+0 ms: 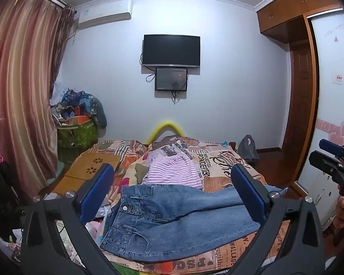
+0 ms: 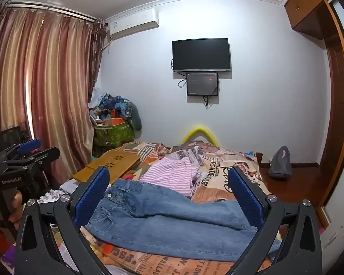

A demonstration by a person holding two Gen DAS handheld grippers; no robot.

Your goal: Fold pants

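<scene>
Across the bed [image 1: 229,261], jeans [image 1: 172,215] lie flat — both tongs (left [image 1: 172,183], right [image 2: 168,183]) gaping, hovering clear above.

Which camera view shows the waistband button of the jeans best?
The left wrist view: the waistband button of the jeans lies near the camera, with the front pocket below it in view. The right wrist view shows the same button smaller, close beside one blue claw finger.
</scene>
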